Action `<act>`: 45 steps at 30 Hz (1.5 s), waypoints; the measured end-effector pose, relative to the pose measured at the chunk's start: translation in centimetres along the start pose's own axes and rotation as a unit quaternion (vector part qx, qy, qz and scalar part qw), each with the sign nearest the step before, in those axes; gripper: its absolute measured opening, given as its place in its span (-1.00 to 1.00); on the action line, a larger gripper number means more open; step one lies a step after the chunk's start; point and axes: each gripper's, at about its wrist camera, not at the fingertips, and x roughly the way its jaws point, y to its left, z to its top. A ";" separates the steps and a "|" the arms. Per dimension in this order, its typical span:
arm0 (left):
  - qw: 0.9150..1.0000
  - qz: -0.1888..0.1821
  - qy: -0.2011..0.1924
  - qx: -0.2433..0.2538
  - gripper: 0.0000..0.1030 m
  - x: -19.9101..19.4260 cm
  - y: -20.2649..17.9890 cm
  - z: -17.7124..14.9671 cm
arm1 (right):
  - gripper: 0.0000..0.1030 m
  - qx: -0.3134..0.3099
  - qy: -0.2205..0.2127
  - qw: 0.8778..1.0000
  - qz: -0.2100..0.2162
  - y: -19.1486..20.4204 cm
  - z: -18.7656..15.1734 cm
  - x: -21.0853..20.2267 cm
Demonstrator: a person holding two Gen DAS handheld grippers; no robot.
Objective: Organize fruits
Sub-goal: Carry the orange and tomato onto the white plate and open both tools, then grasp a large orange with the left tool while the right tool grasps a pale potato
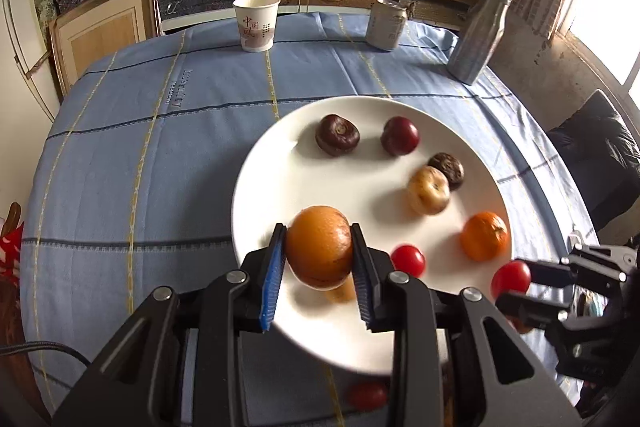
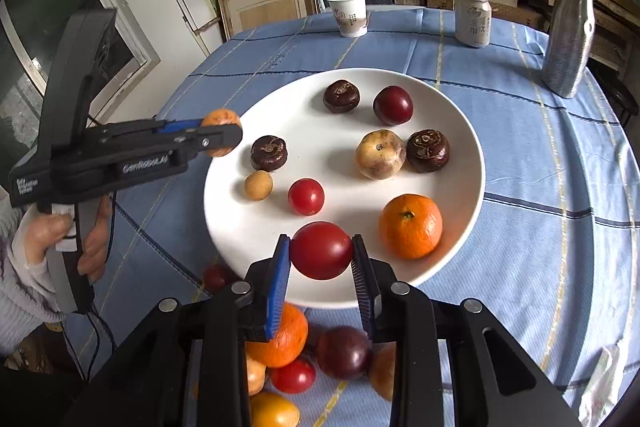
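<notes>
Left claw [image 1: 319, 247] clamped on firm, light orange [image 1: 319, 247], right claw [image 2: 321, 251] on smooth squashable tomato [image 2: 321, 251], both gripped mid-girth above plate [image 2: 460, 163], gentle squeeze likely needed.

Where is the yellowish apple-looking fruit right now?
The yellowish fruit lies on the white plate, right of centre in the right wrist view, touching a dark brown water chestnut on its right and beyond the orange tangerine.

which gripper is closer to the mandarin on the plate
Right. The right gripper, shut on a red tomato, hovers just beside the mandarin. The left gripper, holding an orange, is across the white plate at its far edge.
</notes>
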 end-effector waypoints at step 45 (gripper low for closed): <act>0.998 -0.022 0.049 0.012 0.14 -4.9 -3.2 -12.7 | 0.05 0.046 0.000 0.998 -0.031 0.3 -9.8 -6.8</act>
